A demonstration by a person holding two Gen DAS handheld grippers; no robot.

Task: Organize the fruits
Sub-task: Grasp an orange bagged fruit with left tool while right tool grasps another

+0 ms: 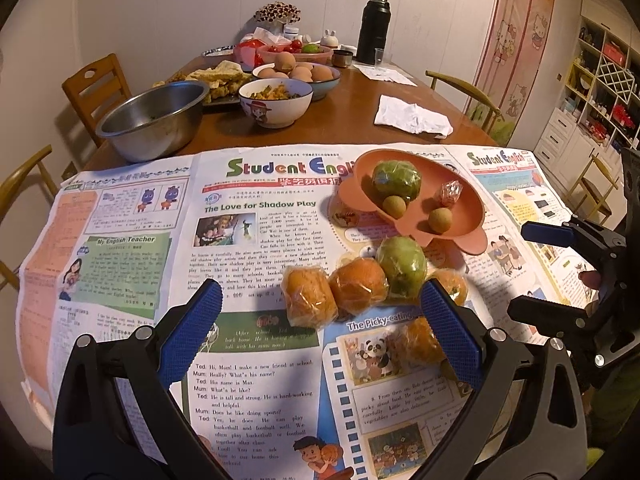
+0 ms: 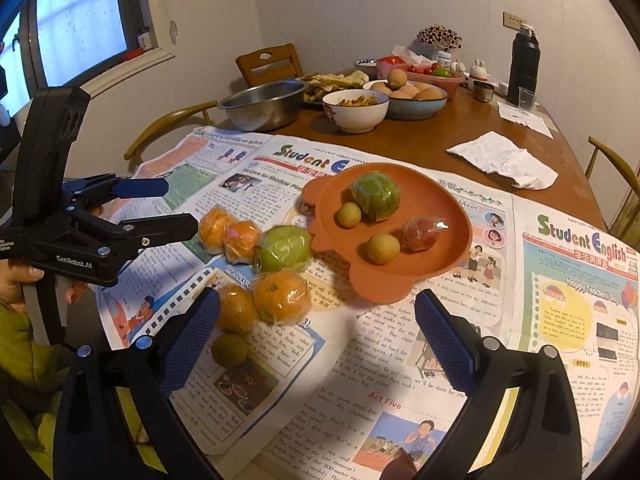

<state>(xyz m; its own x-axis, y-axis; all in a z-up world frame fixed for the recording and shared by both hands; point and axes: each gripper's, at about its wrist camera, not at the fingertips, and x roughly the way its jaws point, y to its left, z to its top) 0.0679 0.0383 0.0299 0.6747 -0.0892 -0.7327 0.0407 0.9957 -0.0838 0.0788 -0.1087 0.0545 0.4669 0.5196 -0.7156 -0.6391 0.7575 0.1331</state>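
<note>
An orange plate [image 1: 460, 216] [image 2: 440, 200] lies on the newspaper. It holds a wrapped green fruit [image 1: 396, 178] [image 2: 375, 196], two small brown round fruits [image 1: 394, 206] [image 2: 383, 248] and a red wrapped fruit [image 1: 451, 193] [image 2: 420, 234]. In front of the plate sit another wrapped green fruit [image 1: 402, 264] [image 2: 283, 249] and several wrapped oranges [image 1: 358, 286] [image 2: 282, 296]. A loose small brown fruit [image 2: 229, 350] lies nearest. My left gripper [image 1: 320, 292] [image 2: 180, 206] hovers open just short of the oranges. My right gripper [image 2: 316, 300] [image 1: 528, 270] is open and empty, to the right of the pile.
Newspaper sheets [image 1: 256, 360] cover the near half of the wooden table. Behind stand a steel bowl [image 1: 154, 120], a ceramic bowl of food [image 1: 276, 102], a bowl of eggs [image 1: 304, 72], a black thermos [image 1: 374, 28] and crumpled paper [image 1: 412, 116]. Chairs ring the table.
</note>
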